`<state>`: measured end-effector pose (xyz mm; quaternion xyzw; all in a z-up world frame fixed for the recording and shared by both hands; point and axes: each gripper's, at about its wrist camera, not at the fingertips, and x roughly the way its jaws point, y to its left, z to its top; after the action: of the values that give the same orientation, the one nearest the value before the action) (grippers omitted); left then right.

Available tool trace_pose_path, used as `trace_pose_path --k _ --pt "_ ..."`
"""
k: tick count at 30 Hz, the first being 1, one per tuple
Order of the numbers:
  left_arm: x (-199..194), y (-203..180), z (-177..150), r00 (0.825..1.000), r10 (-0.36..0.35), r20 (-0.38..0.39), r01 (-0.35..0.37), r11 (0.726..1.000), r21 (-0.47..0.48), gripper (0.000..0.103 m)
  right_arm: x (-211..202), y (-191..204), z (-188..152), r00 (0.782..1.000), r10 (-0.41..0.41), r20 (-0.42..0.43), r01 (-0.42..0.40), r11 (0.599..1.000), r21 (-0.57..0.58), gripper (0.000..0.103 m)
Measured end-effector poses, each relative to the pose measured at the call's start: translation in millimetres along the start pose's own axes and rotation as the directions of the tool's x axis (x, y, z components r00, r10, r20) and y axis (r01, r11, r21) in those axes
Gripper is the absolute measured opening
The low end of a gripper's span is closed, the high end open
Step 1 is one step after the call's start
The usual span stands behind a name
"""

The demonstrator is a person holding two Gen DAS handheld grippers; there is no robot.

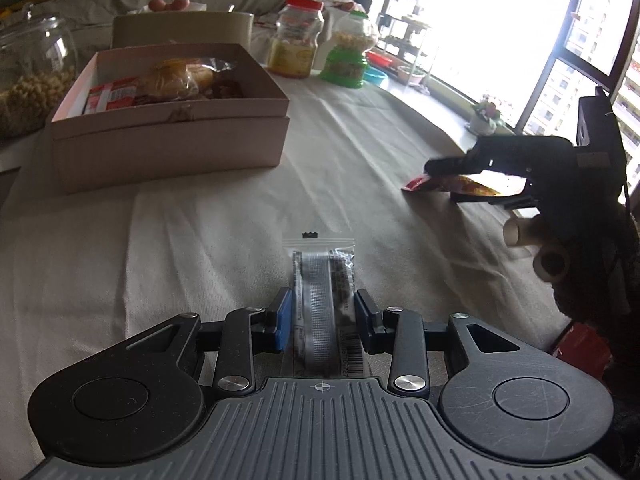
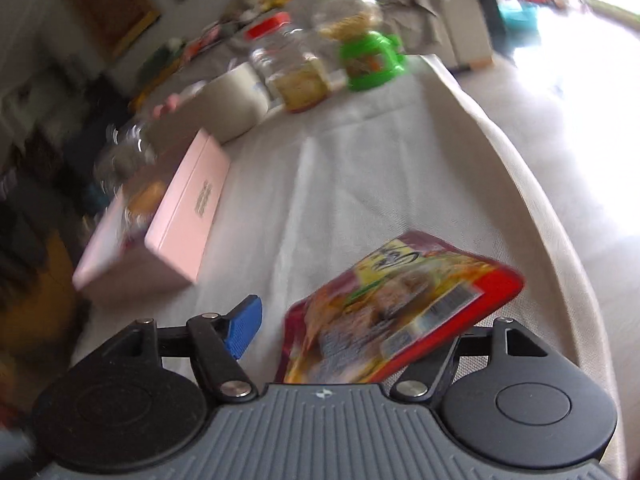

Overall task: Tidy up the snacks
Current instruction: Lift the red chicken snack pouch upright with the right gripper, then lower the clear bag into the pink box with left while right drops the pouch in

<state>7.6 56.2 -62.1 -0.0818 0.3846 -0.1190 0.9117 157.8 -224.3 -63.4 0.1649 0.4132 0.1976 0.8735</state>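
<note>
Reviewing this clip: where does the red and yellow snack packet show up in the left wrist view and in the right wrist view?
Left wrist: red and yellow snack packet at right of centre, between the right gripper fingers.
Right wrist: the packet fills the lower centre-right, just ahead of the camera.
Shared landmark: the pink box, left of the packet in both.

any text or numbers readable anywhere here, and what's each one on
Nothing can be quoted with confidence.
Clear zip bag between the left gripper's fingers: barcode with digits beneath, too small to read.
Red snack packet at the right gripper: barcode and print, motion-blurred.
Pink box: small stamped mark on its side, unreadable.
Red-lidded jar: yellow label, unreadable.
</note>
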Motion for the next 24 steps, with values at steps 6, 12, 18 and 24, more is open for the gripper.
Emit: trace_pose_path --k 6,12,18,24 --pt "4 0 1 1.0 0.0 -0.007 0.0 1.0 -0.01 0.038 -7 -47 0 0.989 0.118 0.087 -0.138 0.948 0.288 0.051" --pt "7 -1 3 1.0 0.004 -0.011 -0.004 1.0 -0.009 0.038 -18 -20 -5 0.998 0.0 0.065 -0.003 0.999 0.038 0.031" --pt "4 -4 3 1.0 0.004 -0.002 -0.004 1.0 0.0 0.038 -36 23 -8 0.998 -0.013 0.068 0.025 0.986 -0.163 0.017" --pt "-18 -9 3 0.998 -0.004 0.065 0.001 0.999 0.034 0.038 -63 57 -14 0.998 0.043 0.048 -0.028 0.961 -0.275 0.017"
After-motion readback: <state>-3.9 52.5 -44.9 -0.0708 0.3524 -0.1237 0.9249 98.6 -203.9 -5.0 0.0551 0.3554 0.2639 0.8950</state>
